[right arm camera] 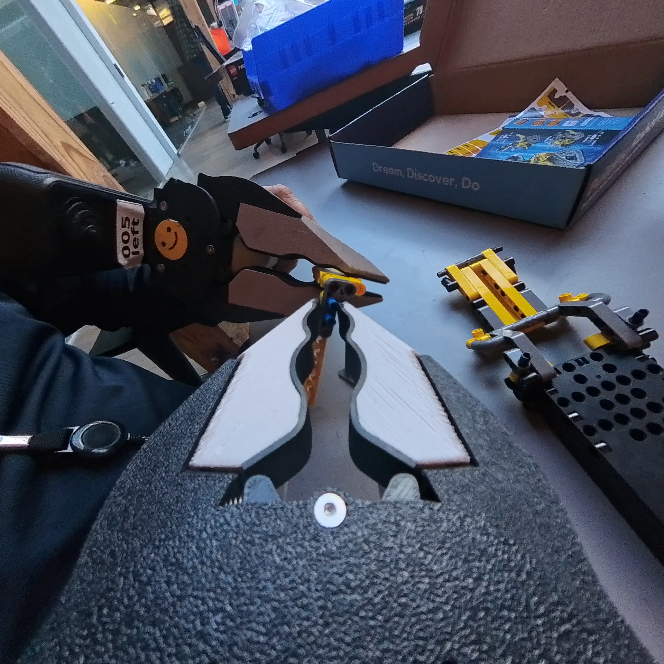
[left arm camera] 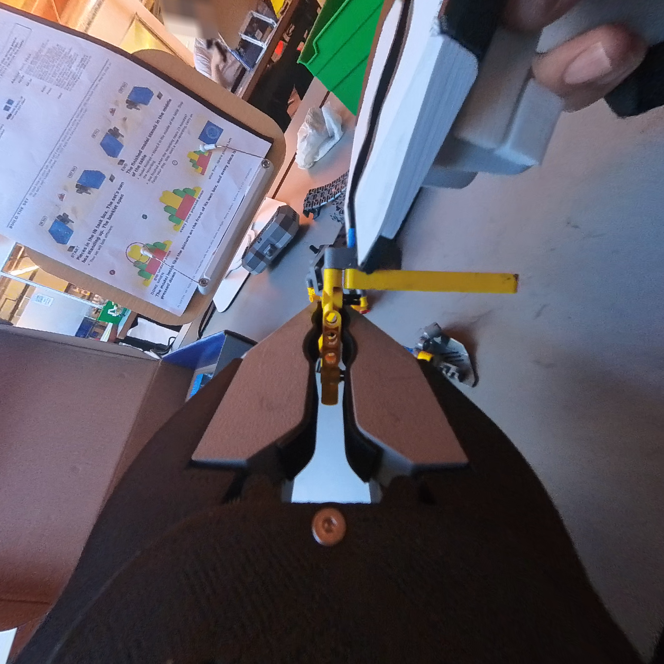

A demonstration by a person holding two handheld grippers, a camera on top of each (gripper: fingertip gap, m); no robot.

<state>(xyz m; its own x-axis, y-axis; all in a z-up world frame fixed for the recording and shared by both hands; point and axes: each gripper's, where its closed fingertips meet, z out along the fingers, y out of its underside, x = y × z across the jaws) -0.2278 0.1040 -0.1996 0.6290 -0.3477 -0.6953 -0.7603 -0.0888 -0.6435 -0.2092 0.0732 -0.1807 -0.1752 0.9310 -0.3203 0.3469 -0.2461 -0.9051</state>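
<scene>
Both tongs pinch one small yellow brick assembly [left arm camera: 332, 305]: left gripper [left arm camera: 330, 323] and right gripper [right arm camera: 332, 309] together. Uneven pulling could snap its pins apart.

left wrist: close, along its tool [left arm camera: 330, 312] | right wrist: close, facing left tool [right arm camera: 373, 285] | shared: tabletop [right arm camera: 413, 230]
</scene>
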